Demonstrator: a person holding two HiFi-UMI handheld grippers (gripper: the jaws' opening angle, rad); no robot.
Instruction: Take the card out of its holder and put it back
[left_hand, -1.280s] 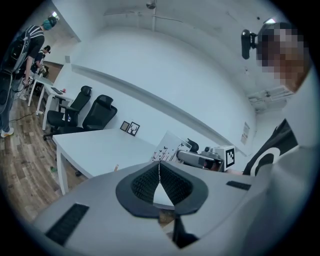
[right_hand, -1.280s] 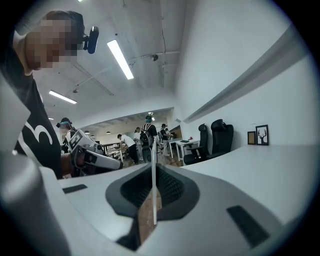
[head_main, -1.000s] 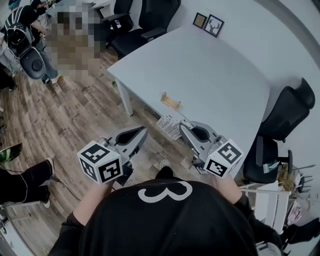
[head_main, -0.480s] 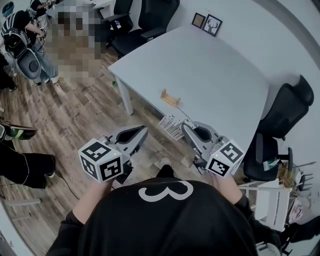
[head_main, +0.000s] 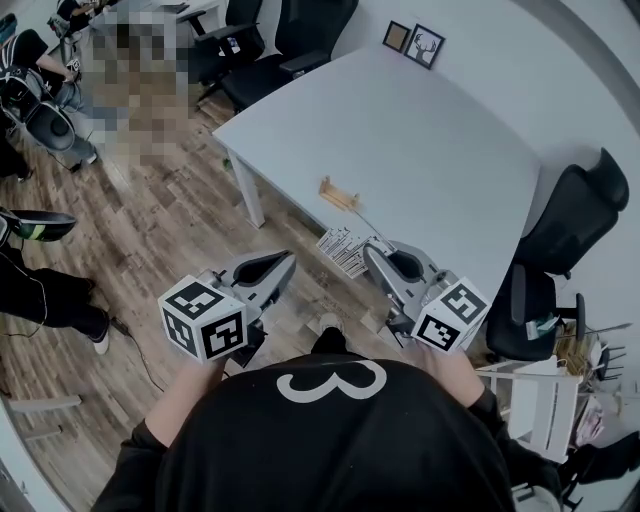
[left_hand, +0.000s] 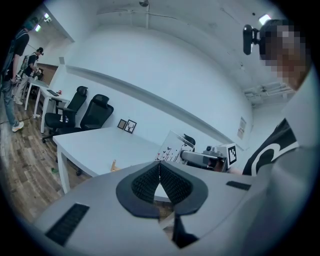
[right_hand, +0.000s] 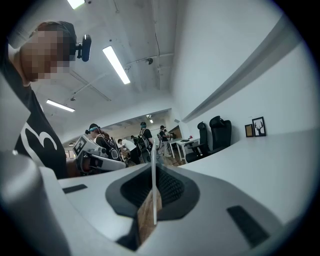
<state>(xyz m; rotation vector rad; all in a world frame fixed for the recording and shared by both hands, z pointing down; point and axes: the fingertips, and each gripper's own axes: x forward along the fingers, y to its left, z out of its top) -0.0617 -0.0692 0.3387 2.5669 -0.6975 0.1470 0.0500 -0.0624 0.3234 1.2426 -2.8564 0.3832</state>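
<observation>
Pinching the card (head_main: 341, 249) edge-on, our right gripper (right_hand: 153, 170) has its jaws pressed onto the thin sheet, which stands up between the pads. From the head view the card hangs in the air at the gripper's tip, just off the near edge of the table (head_main: 430, 140). It is out of the holder (head_main: 338, 194), a small wooden stand near that same edge with nothing showing in its slot. Card and holder are near each other but plainly apart.

We judge the first half of the task done, since the card is out and in our grip. The return is what is left. We have to carry the card over the table, line its lower edge up with the slot, lower it in and let go. The slot is too small in these views for us to tell which way it runs, so we expect the lining-up to need the most care.

Our left gripper (left_hand: 159, 164) has its jaws pressed together on nothing. It is held beside the right one, off the table and over the floor (head_main: 150, 250). It may serve to steady the holder, though we cannot say that it will be needed.
</observation>
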